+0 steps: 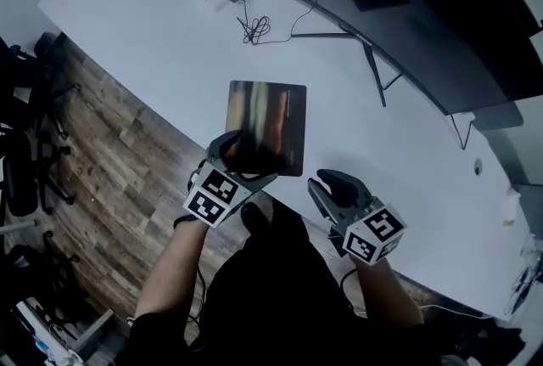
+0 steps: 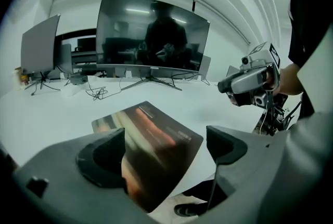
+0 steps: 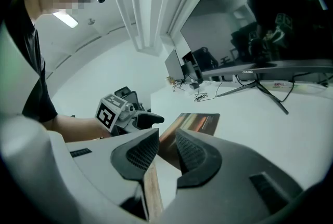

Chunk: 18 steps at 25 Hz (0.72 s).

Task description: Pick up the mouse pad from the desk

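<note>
Your left gripper [image 2: 165, 147] is holding its jaws wide apart, and they are straddling the near corner of the mouse pad [image 2: 156, 127] without clamping it; whether the left-hand jaw is brushing the pad is not showing clearly; your right gripper [image 3: 167, 141] is keeping its jaws only narrowly apart, with nothing sitting between them, and it is pointing across towards the pad from the lower right of the head view, hovering just beside the pad's near right corner but not touching it; the dark pad is lying on the white desk [image 1: 153, 33] at the frame's centre, close to the desk's front edge; a tangle of cables [image 1: 254, 29] is lying further back, towards the upper centre; a wide monitor [image 2: 151, 36] is standing along the desk's far side; wooden flooring [image 1: 110, 152] is showing at the left.
</note>
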Motion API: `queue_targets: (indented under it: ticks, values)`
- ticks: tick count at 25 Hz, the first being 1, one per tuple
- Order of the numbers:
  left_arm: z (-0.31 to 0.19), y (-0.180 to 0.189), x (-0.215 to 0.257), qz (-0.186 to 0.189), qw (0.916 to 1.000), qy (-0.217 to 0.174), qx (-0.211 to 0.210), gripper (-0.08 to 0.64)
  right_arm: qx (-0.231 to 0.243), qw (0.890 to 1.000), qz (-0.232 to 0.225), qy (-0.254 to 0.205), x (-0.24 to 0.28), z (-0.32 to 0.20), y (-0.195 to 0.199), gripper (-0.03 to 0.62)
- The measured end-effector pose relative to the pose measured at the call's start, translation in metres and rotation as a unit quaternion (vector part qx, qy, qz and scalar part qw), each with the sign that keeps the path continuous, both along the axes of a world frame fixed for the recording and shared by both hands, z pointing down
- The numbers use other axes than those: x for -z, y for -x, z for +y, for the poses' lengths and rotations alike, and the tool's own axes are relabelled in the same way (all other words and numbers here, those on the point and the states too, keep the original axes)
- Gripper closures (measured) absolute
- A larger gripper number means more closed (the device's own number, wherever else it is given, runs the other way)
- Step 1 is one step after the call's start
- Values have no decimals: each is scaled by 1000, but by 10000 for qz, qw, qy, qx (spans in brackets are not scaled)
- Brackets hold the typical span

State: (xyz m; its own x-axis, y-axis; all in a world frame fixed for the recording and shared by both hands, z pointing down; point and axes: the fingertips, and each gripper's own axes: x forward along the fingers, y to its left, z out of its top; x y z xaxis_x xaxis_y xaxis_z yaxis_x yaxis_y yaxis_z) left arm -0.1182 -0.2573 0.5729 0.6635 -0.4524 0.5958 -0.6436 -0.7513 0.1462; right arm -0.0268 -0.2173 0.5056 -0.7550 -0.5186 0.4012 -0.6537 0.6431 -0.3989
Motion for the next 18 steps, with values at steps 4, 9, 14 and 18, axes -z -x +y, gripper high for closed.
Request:
queue_targets:
  ticks: [4,9,14,18]
  values:
    - [-11,-6,-36,-138,9993,297,-151,60,-2,9998,-47,211,-17,-2,0,488]
    - [-21,-10,-60,-475,9976,346,-363,52,-104,9994,-65,321,-28,-5,-4,488]
    - [-27,-17,-79,-835,9939,386,-616,43,-282,9985,-131,442,-34,-12,-13,488]
    - [-28,-22,-95,-1140,9868,445,-1059,-26,-368,9982,-166,449,-32,-18,-15,488]
